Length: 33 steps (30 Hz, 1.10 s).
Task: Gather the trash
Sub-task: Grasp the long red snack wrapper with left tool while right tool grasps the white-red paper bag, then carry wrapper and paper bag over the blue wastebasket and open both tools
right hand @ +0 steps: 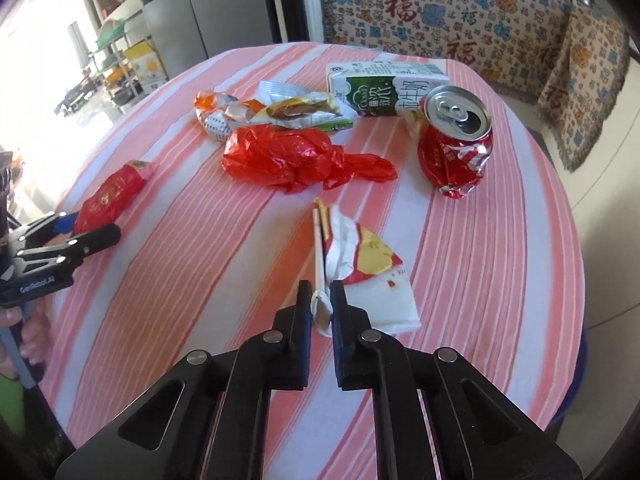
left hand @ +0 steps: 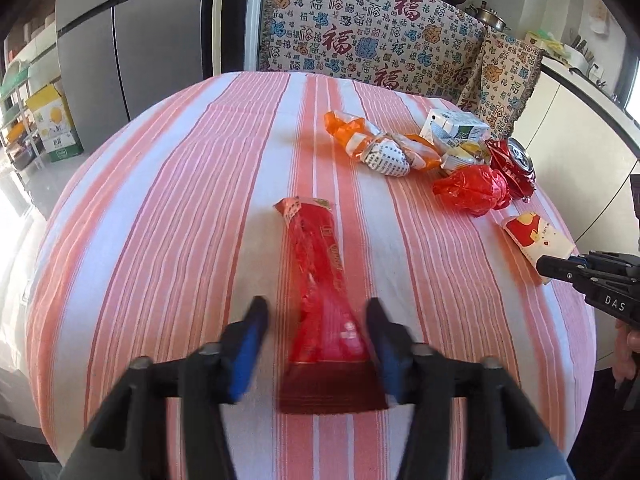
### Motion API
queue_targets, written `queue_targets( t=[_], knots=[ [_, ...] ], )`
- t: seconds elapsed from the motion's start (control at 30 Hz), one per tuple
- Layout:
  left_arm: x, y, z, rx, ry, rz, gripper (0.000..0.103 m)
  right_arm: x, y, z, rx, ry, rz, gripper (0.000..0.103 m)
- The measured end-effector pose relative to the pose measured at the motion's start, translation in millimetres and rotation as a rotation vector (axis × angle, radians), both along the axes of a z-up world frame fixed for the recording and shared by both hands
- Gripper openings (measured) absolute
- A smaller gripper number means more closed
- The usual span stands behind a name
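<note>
I'm working both tongs over the table w/ the pink-striped cloth (left hand: 168,208).

My left gripper (left hand: 316,312) is straddling the near end of the long red snack wrapper (left hand: 320,280). The wrapper is lying flat on the cloth between the blue pads (left hand: 248,344), w/ a gap showing on each side, so nothing is being pinched yet.

My right gripper (right hand: 321,294) is squeezing shut on the white paper edge of the crumpled red-and-yellow wrapper (right hand: 372,276), which is resting on the cloth near my edge of the table. A thin white stick (right hand: 318,240) is lying just beside it on its left.

Rest of the trash is sitting farther back, all on the cloth: the crumpled red plastic bag (right hand: 296,158) in the middle, the orange-and-white snack packet (right hand: 256,114) behind it, the milk carton (right hand: 384,86) lying on its side, and the dented red soda can (right hand: 456,140) standing just beside the carton, tab end up.
</note>
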<state>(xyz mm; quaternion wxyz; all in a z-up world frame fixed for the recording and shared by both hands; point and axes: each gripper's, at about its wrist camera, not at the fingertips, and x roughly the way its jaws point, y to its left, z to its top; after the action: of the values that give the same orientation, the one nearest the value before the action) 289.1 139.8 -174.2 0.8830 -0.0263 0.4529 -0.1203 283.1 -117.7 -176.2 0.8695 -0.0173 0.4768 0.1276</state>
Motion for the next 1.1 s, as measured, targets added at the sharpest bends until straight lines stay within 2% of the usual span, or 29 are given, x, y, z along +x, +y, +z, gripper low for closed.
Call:
queue_targets(
  t=[0.13,0.2,0.3,0.33,0.57,0.8,1.1],
  knots=[
    [-5.0,4.0,4.6,-0.05,-0.008,-0.015,0.035,-10.4,-7.1,13.0,0.041,-0.017,0.001,0.005],
    [-11.2,-1.0,8.2,-0.059,-0.016,-0.032,0.029,-15.1,-11.5,18.5,0.075,-0.02,0.003,0.005],
    [-24.5,-15.3,15.1,-0.057,-0.033,-0.071,0.027,-20.7,-17.2,23.0,0.109,-0.021,-0.001,0.005],
    [-29.2,-21.5,17.3,-0.056,-0.039,-0.086,0.019,-22.5,-19.2,23.7,0.115,-0.022,-0.004,0.005],
    [-50.7,-58.9,23.5,-0.071,-0.057,-0.144,0.018,-33.4,-34.5,24.8,0.166,-0.024,-0.028,0.005],
    [-56.2,-87.3,31.3,-0.109,-0.055,-0.186,0.017,-40.3,-56.0,31.4,0.199,-0.04,-0.054,0.005],
    [-49.2,-168.0,59.7,-0.141,-0.076,-0.307,0.017,-51.3,-118.5,54.8,0.232,-0.091,-0.147,0.006]
  ],
)
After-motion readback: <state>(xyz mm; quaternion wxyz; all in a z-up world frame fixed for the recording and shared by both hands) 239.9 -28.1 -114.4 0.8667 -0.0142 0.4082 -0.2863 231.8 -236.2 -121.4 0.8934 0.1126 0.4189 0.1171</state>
